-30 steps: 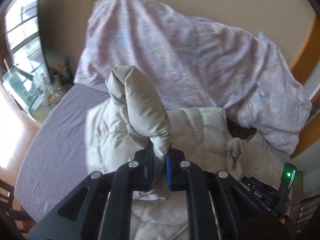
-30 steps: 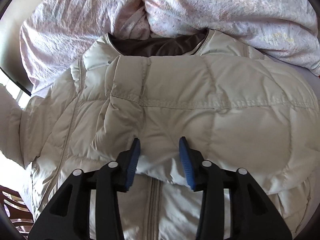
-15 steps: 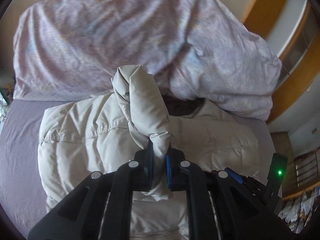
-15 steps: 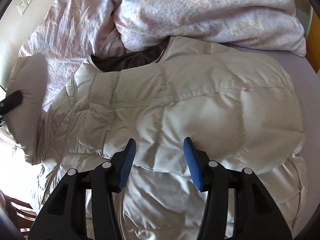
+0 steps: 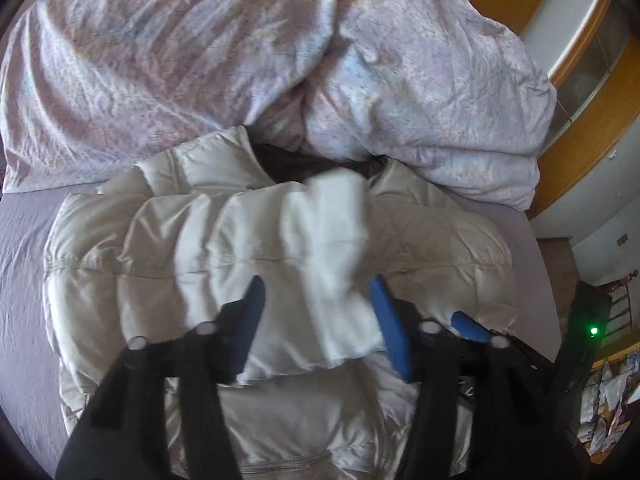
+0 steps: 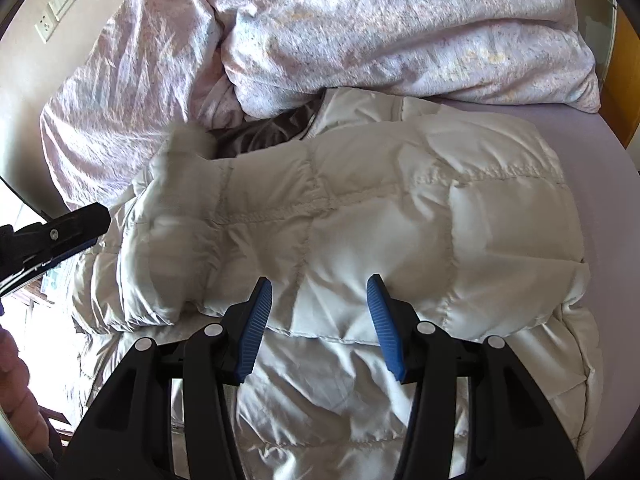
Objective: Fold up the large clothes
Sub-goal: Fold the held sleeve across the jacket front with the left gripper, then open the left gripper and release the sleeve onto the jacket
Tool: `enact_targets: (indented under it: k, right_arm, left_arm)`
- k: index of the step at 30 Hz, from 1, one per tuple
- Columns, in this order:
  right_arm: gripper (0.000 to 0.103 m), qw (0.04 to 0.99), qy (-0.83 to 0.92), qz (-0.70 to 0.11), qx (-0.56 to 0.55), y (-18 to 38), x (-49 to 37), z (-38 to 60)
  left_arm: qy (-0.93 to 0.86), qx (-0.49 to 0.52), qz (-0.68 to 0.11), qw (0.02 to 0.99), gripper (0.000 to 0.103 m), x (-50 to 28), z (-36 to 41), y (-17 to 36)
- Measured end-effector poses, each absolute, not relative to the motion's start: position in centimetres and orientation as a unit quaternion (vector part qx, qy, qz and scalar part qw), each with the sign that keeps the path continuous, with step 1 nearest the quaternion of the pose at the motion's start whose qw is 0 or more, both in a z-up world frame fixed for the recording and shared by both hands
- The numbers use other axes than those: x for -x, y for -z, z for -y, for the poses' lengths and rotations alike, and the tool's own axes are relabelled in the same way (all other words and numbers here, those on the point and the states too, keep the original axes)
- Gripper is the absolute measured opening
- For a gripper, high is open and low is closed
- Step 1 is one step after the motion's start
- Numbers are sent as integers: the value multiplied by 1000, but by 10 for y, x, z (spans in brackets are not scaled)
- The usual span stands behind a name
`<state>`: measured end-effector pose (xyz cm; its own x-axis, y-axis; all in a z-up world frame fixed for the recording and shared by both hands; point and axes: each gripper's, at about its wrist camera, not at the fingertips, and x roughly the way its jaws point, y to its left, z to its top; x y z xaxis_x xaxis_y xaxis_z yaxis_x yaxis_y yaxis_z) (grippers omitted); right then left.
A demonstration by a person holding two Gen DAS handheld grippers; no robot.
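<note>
A cream puffer jacket (image 5: 160, 248) lies front up on the purple bed sheet (image 5: 24, 272), collar toward the duvet. Its left sleeve (image 5: 332, 248) is blurred in motion, lying across the chest. My left gripper (image 5: 322, 320) hangs over it with its jaws opening; the sleeve sits loosely between the blue pads (image 5: 256, 316) and they do not press on it. In the right wrist view my right gripper (image 6: 320, 320) stands open just above the folded right side of the jacket (image 6: 400, 220), holding nothing. The left gripper (image 6: 60, 232) shows at that view's left edge, beside the sleeve (image 6: 176, 216).
A crumpled pale floral duvet (image 5: 240, 60) fills the head of the bed behind the jacket. A wooden frame (image 5: 580, 128) stands to the right, with papers (image 5: 608, 384) on the floor below. Wall sockets (image 6: 56, 4) sit at top left. A person's hand (image 6: 16, 392) is at the left edge.
The left gripper carried the raised sleeve to the right over the jacket, then its jaws opened and the sleeve dropped across the chest. The right gripper drew back slightly and its jaws widened a little.
</note>
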<state>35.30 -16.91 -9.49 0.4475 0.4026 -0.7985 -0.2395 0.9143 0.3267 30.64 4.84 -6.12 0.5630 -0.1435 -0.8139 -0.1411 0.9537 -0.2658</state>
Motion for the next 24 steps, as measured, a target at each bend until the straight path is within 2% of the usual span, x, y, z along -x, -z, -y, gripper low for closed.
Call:
enact_targets:
  k: [3,5,11,16,24]
  right_arm:
    - [49,850,-204,-477,-89,86,-354,162]
    - [36,853,-217,-466,-93,78,-354,156]
    - [21,849,-250,-458,-88,70,-360,126]
    - [18,844,-266,-461,-70,74,-360,103]
    - [18,822,-221,-523,-46,113,-369,97]
  left_arm:
    - [-19,154,-467,870,58,-303,-64,64]
    - [-38,151,-470,869,58,-301,-77,67]
    - [-78,151,-482,860,58,-291,-109,83]
    - [-94,140,-490,855,58,-286,-119,92]
    - [-111,130,-510,843,58,-284,-131,113]
